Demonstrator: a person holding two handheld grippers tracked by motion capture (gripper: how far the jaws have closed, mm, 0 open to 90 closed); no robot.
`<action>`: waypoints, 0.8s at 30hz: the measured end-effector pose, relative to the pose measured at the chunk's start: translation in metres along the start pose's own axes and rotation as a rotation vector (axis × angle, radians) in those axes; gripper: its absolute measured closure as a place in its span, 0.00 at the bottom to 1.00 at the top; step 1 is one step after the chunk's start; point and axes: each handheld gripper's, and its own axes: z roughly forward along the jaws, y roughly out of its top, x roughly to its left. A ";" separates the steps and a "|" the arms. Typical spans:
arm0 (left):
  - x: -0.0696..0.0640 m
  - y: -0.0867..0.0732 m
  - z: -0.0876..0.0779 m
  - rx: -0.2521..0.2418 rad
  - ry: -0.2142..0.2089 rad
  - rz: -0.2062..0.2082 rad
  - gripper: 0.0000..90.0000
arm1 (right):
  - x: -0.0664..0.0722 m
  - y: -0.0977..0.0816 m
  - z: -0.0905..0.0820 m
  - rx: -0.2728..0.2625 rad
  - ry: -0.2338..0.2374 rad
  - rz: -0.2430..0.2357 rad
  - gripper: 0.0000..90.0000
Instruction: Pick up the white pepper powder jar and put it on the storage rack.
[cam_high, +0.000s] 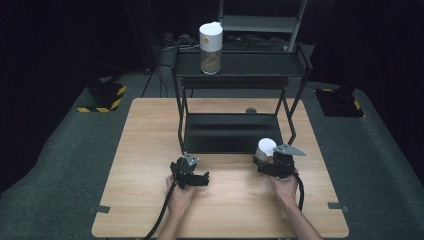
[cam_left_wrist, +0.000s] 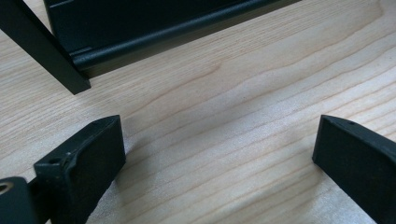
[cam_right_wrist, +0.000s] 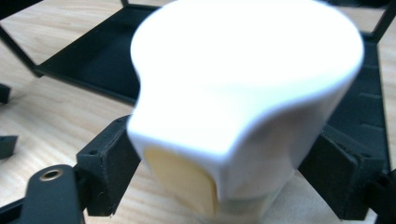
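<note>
two jars are here: one on the rack's top shelf (cam_high: 240, 64) at twelve o'clock, one white-lidded jar (cam_right_wrist: 243, 107) clamped, apparently, in the right gripper (cam_high: 274, 161). left gripper (cam_left_wrist: 215, 158) gapes empty. blurred contact; a loose hold could tip it.

The white-lidded container (cam_high: 266, 148) stands upright on the tabletop (cam_high: 150, 150), just in front of the right front corner of the black shelf rack (cam_high: 230, 134). Its lid (cam_right_wrist: 243, 70) is glossy white and rounded, with a lobe jutting to one side and a tan tab (cam_right_wrist: 184, 179) under that lobe. Below the lid the body looks pale and translucent, though blurred. It sits between the right gripper (cam_right_wrist: 219, 172) pads (cam_right_wrist: 109, 163), which press its sides.
</note>
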 end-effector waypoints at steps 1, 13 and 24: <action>0.000 0.000 0.000 0.000 0.000 0.000 0.03 | 0.003 0.000 0.000 -0.007 -0.012 -0.001 0.23; 0.000 0.000 0.000 -0.001 0.000 0.000 0.03 | 0.007 -0.005 0.002 -0.032 -0.047 -0.032 0.33; -0.001 -0.001 0.000 -0.004 0.001 -0.002 0.04 | 0.005 0.000 0.000 -0.015 -0.046 -0.065 0.33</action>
